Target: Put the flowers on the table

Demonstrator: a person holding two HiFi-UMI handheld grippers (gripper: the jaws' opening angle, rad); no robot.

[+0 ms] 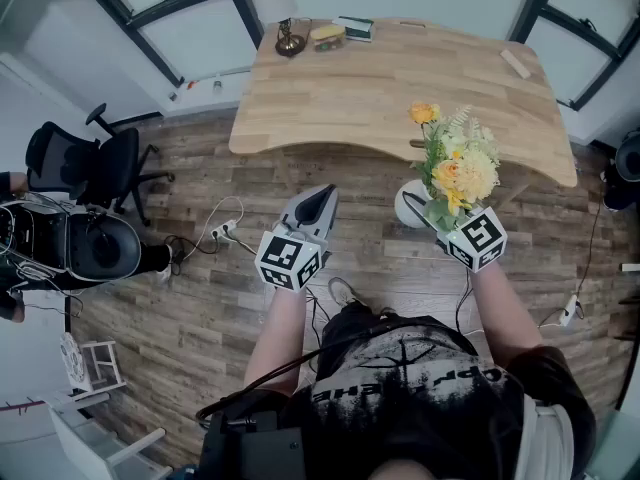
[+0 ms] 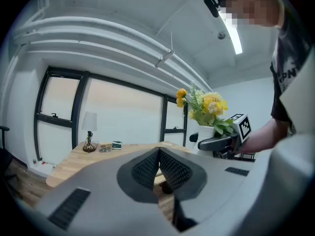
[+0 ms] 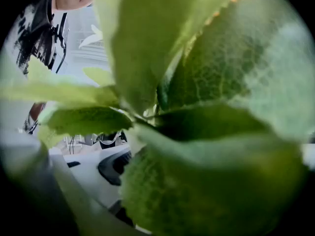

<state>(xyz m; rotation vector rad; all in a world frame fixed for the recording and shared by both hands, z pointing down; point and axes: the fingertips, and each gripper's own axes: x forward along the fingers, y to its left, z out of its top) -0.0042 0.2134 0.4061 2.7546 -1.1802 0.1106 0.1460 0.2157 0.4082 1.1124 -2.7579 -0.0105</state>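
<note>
The right gripper (image 1: 428,211) has its 2 jaws spread wide and clamped round the white flower vase (image 1: 408,204), which it holds upright in the air above the floor, just short of the table's (image 1: 380,98) near edge. The table lies straight ahead, so the carry looks like a forward reach by the right hand. The left gripper (image 1: 322,196) hangs alongside, jaws closed on nothing.

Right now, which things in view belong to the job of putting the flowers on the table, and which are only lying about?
For the job:
- flowers in the vase
- right gripper, shut on the vase
- table

Lying about:
- lamp, book and block, on the table
- chair and power strip, on the floor
- left gripper, shut and empty
</note>
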